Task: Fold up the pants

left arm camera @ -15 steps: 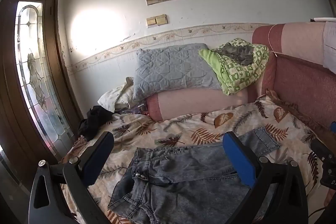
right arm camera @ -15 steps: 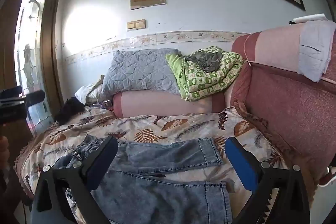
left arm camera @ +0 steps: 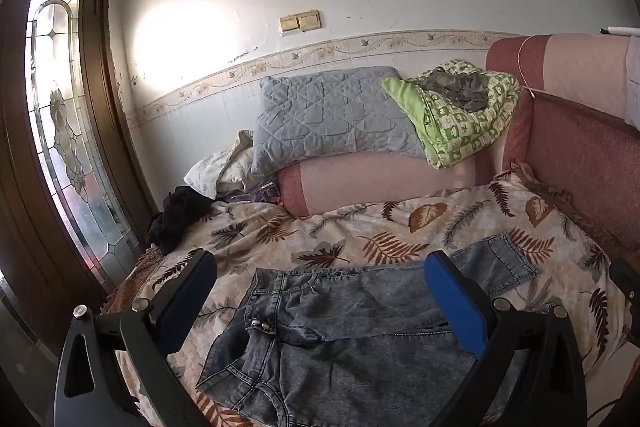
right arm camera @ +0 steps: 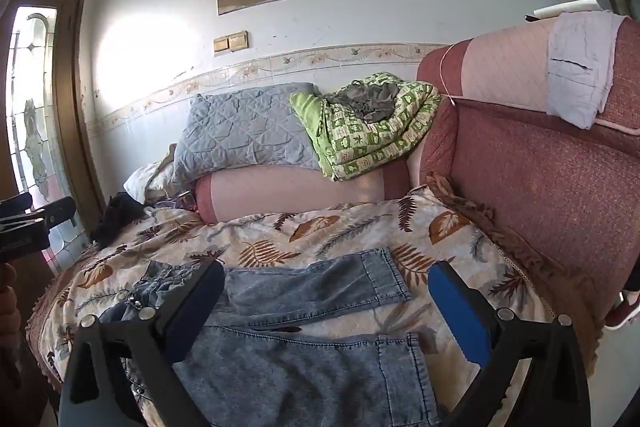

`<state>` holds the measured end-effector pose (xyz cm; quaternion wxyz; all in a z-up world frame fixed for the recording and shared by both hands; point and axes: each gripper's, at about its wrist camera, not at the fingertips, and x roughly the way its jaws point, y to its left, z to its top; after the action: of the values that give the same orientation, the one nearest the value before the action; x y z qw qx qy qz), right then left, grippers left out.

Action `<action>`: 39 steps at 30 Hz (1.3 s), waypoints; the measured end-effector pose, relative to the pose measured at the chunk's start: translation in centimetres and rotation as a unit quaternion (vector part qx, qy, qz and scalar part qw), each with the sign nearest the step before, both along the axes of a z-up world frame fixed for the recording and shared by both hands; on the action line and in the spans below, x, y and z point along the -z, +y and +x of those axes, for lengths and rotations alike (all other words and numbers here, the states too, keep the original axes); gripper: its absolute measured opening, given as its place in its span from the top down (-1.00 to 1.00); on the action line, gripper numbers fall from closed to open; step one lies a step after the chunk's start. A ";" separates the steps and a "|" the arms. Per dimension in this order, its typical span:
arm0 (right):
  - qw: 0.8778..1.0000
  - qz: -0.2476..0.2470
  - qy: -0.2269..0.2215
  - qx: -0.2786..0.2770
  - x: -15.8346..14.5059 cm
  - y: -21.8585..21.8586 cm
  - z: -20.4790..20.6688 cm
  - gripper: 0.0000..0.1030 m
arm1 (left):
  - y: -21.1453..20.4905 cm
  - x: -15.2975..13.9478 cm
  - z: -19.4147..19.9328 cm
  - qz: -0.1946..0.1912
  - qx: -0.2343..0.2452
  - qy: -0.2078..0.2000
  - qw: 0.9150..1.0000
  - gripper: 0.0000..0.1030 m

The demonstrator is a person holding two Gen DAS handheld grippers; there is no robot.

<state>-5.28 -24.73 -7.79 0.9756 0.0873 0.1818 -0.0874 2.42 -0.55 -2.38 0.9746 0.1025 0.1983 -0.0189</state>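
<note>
Faded blue denim pants (left arm camera: 352, 327) lie spread flat on a leaf-print bedspread (left arm camera: 360, 227), waistband to the left, legs running right. In the right wrist view the pants (right arm camera: 304, 339) show both legs apart with a gap of bedspread between them. My left gripper (left arm camera: 320, 303) is open and empty, held above the waistband. My right gripper (right arm camera: 326, 311) is open and empty, held above the legs. The left gripper's body also shows at the left edge of the right wrist view (right arm camera: 28, 223).
A pink bolster (left arm camera: 380, 183) lies at the back with a grey quilted pillow (left arm camera: 328, 119) and a green blanket (left arm camera: 456, 115) on it. Dark clothing (left arm camera: 176, 215) sits at the back left. A red sofa backrest (right arm camera: 540, 179) bounds the right. A glass door (left arm camera: 60, 131) stands on the left.
Both grippers have shifted slightly; the view of the pants is a little closer. Both stay open and empty.
</note>
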 end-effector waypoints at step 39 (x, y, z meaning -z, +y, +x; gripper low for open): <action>0.999 -0.041 0.015 -0.019 0.4 3.8 1.1 -1.00 | 2.2 2.4 1.3 -0.014 -0.025 0.033 0.999 -1.00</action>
<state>-4.19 -20.89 -8.17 0.9770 0.0426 0.1941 -0.0771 3.75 1.70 -4.81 0.9690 0.0833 0.2325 -0.0006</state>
